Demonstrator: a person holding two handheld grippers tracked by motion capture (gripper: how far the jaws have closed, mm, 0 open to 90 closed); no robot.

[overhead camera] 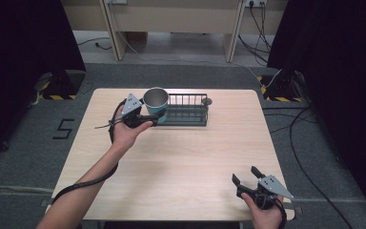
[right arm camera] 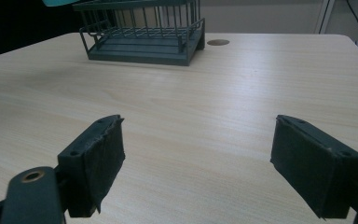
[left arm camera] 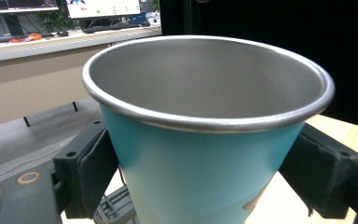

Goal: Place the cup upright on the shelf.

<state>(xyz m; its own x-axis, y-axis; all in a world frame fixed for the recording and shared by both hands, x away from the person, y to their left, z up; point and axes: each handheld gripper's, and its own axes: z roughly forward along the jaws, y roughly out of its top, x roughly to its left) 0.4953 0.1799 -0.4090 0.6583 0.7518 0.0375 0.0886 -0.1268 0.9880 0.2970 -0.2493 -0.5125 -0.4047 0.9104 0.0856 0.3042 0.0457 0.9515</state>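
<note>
Teal cup [overhead camera: 156,103] with steel rim, upright, clamped between jaws of left gripper [overhead camera: 148,119] at left end of dark wire rack [overhead camera: 187,110], far side of tabletop [overhead camera: 181,162]. Right gripper [overhead camera: 246,177] near front right corner, jaws spread wide, holding nothing.

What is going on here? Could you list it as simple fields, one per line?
Setting: a light wooden table
Left gripper: shut on the cup, at the rack's left end
Cup: teal outside, steel inside, upright, looks empty
Rack: dark wire rack at the table's far side
Right gripper: jaws apart, holding nothing, over the near right of the table
</note>
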